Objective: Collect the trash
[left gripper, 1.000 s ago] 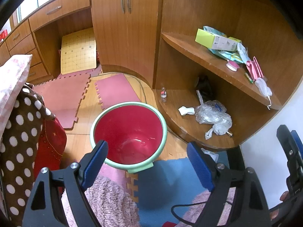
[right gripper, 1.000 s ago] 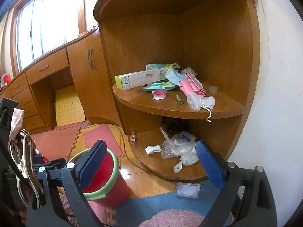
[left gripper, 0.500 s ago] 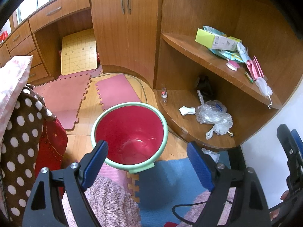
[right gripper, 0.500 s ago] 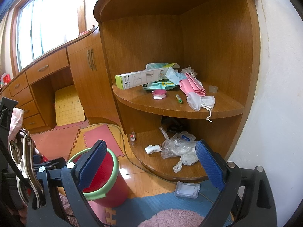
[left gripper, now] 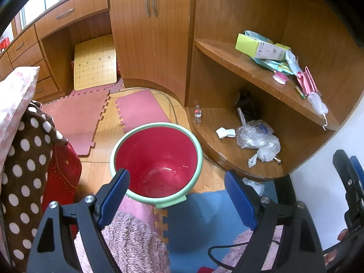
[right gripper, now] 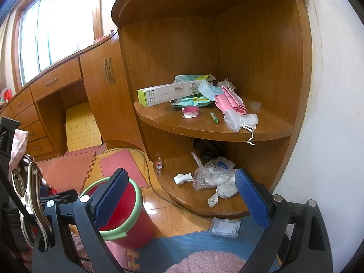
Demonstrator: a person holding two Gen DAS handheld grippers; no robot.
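A crumpled clear plastic bag lies on the lower shelf of a rounded wooden corner unit, with a small white wad of tissue just beside it on the left and a torn white scrap trailing toward the shelf's front edge. A small clear bottle stands upright near the left end of that shelf. On the upper shelf sit a long box with a lime-green end, a pale turquoise wrapper beneath it, a pink folded packet, a small pink and white round lid, a green battery and a white drawstring pouch at the edge. On the floor just below the unit lies a clear plastic blister tray, partly on a blue foam mat. A red bin with a pale green rim stands on the wooden floor to the left of the shelves; it looks empty inside. The left gripper hangs above the bin's near rim, its blue-padded jaws spread wide and holding nothing. The right gripper faces the lower shelf, its jaws likewise wide apart and empty, well short of the bag. Pink foam mats and a polka-dot cloth lie farther left.
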